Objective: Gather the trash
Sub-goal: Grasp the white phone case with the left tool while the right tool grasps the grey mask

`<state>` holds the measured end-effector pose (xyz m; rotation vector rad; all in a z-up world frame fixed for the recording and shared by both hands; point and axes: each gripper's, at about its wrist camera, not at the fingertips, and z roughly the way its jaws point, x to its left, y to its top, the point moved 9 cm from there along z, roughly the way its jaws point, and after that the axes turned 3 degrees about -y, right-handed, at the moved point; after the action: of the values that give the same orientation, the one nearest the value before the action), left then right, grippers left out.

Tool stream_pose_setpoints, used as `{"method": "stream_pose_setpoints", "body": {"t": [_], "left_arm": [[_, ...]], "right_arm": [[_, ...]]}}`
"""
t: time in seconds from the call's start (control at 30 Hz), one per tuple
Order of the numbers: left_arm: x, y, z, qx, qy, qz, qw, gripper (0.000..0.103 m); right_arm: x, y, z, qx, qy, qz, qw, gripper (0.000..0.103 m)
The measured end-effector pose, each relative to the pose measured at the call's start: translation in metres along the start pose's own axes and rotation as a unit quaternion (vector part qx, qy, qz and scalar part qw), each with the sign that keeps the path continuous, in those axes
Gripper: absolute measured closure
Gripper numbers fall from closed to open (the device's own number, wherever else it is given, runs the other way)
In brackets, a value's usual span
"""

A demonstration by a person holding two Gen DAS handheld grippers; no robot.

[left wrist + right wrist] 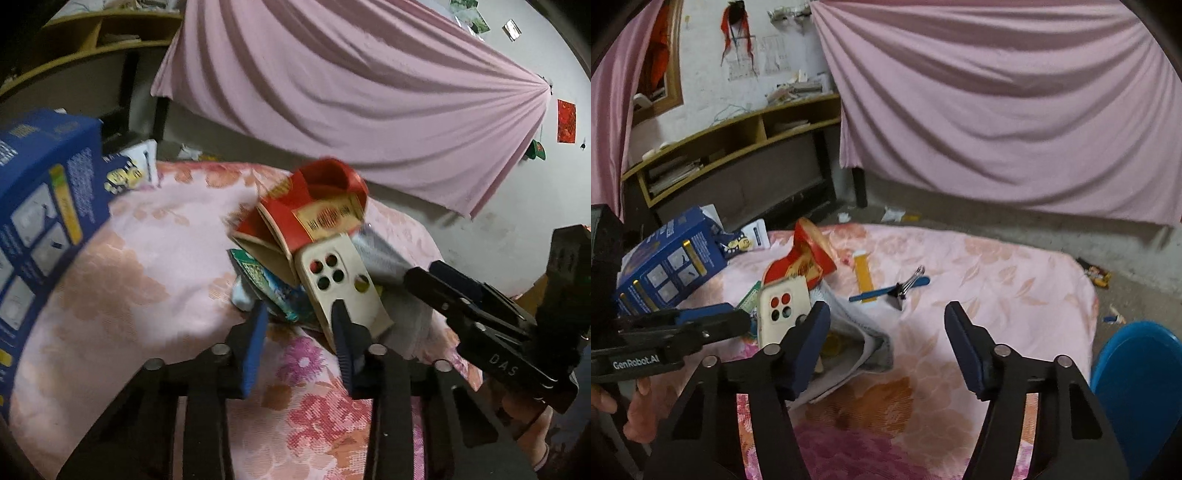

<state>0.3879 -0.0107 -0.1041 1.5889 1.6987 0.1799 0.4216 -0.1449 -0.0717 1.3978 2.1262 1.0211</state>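
The left gripper, jaws part open and holding nothing, sits at lower centre against the cream phone case and red carton heap. The right gripper, wide open and empty, hovers over the pink cloth. Closing now could pinch the case's edge and topple the carton.

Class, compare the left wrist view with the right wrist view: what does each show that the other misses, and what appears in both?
Only the left wrist view shows the red paper on the wall. Only the right wrist view shows the blue bin, the binder clip and the yellow strip. Both show the cream phone case, the red packet, the blue box and the floral cloth.
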Motion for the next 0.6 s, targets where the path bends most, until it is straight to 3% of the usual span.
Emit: {"method": "stream_pose_setpoints", "body": {"t": [0.2,0.47,0.53,0.57,0.6], "left_arm": [[-0.009,-0.004,0.007,0.016,-0.010,0.001,0.9998,0.080],[-0.010,-0.004,0.017,0.038,-0.031,-0.031,0.9983,0.081],[-0.011,-0.002,0.018,0.040,-0.032,-0.036,0.9980,0.087],[-0.011,-0.002,0.019,0.043,-0.034,-0.038,0.9978,0.095],[-0.011,0.000,0.020,0.045,-0.036,-0.041,0.9975,0.095]], "right_arm": [[0.001,-0.009,0.010,0.033,0.013,0.005,0.999,0.047],[-0.005,-0.020,0.018,0.066,0.024,0.033,0.997,0.077],[-0.008,-0.022,0.018,0.071,0.026,0.041,0.996,0.082],[-0.009,-0.022,0.018,0.072,0.027,0.045,0.996,0.083],[-0.010,-0.023,0.018,0.073,0.027,0.048,0.996,0.085]]}}
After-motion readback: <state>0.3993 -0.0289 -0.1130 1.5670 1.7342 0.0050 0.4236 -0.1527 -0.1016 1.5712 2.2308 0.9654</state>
